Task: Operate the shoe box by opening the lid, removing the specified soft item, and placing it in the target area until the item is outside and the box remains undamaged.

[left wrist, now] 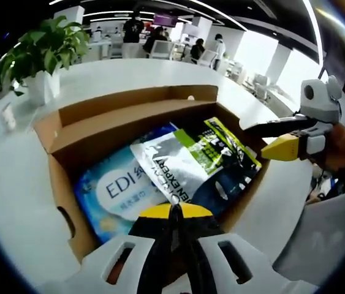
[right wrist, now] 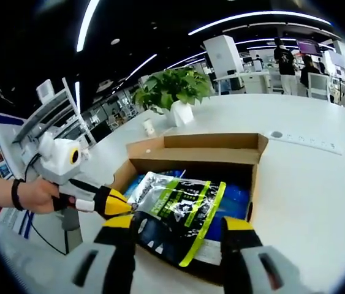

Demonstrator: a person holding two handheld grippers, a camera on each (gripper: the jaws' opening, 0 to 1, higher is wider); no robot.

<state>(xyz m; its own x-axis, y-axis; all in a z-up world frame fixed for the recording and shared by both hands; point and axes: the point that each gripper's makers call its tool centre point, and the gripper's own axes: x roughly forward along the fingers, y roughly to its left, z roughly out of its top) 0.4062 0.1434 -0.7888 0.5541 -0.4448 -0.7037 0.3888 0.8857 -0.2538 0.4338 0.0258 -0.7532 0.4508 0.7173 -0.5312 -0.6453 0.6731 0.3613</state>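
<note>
Shoe box (left wrist: 68, 131): open on the white table (right wrist: 307, 184), flaps up.
Silver-green pouch (right wrist: 175, 205): lying inside, on top of blue packs (left wrist: 114, 190).
Right gripper (right wrist: 178, 228): jaws apart, straddling the pouch.
Left gripper (left wrist: 173, 211): jaws together at the box's edge.
Potted plant (right wrist: 172, 92): beyond the box.

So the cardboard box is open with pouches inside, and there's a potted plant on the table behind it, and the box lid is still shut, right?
Not quite: the lid is not shut. The cardboard box is open, with a silver and green pouch and a blue pack lying inside, as the right gripper view shows. The potted plant does stand on the white table behind it.
</note>
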